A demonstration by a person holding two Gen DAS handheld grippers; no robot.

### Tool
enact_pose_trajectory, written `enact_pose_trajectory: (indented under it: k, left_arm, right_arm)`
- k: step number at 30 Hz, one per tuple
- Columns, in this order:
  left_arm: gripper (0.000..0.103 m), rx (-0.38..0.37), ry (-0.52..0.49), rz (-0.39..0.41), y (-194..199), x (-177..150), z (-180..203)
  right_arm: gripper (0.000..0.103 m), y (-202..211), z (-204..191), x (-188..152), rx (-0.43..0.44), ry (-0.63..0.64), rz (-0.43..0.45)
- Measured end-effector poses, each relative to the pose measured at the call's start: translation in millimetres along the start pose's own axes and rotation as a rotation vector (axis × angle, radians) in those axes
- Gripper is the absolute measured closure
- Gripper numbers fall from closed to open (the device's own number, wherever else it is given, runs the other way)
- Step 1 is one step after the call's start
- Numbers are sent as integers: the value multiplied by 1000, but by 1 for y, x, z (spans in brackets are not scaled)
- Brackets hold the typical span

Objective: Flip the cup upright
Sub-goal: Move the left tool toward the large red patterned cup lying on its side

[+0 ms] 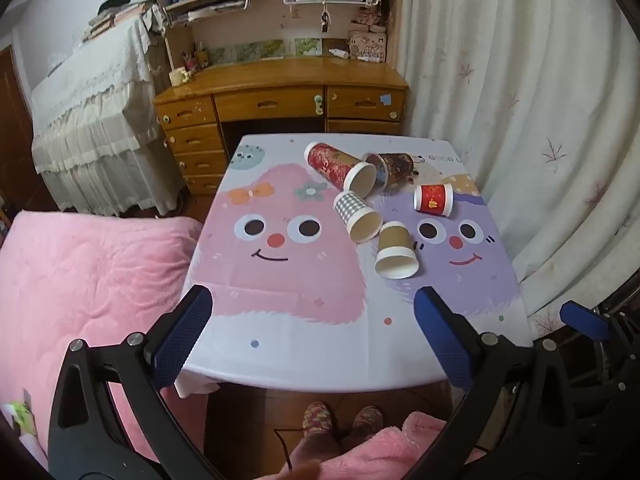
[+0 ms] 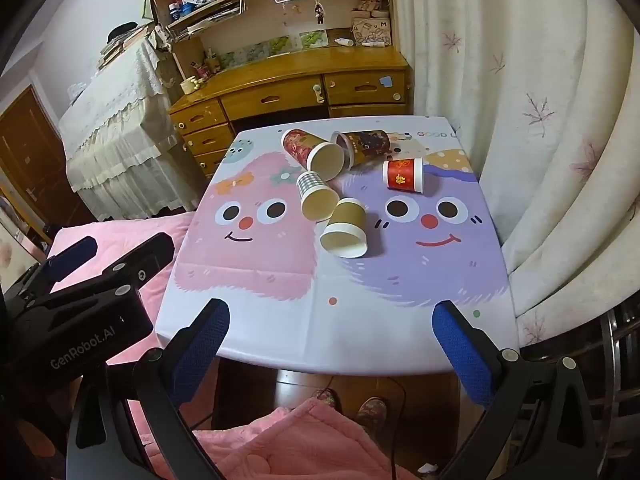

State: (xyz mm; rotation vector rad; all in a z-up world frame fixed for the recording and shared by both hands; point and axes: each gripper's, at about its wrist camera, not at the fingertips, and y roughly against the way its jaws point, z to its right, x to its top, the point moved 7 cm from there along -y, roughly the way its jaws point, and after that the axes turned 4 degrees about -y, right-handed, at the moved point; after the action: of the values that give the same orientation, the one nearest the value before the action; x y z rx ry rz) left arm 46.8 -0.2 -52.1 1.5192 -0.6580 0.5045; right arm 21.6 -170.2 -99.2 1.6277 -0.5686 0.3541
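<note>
Only a little writing reads clearly: "GenRobot.AI" in pale letters on the left gripper (image 2: 116,258) body seen from the right wrist view, and "GOOD L", cut off at the cloth edge, on the bench (image 1: 304,344) far corner; a gold character marks the small red cup (image 1: 433,198), too small to make out; five cups lie on their sides mid-bench, among them the brown cup (image 1: 396,250) nearest, mouth toward the cameras, and the checked cup (image 1: 357,217) just beside it; both grippers hang spread wide and empty over the near edge, the right gripper (image 2: 330,346) well apart from every cup.
</note>
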Motion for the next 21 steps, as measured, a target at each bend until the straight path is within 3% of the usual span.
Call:
enact_pose_trajectory:
  k: [2, 4, 6, 21]
  left_arm:
    - [2, -5, 7, -6, 1, -2, 0]
    - [2, -35, 40, -74, -13, 1, -8]
    - [2, -41, 51, -29, -8, -5, -14]
    - [2, -4, 37, -59, -9, -15, -9]
  right_arm:
    - [0, 0, -1, 0, 3, -3, -3]
    - [0, 0, -1, 0, 19, -11, -3]
    - [0, -1, -1, -1, 14, -9, -7]
    - [0, -8, -3, -3, 12, -12, -21]
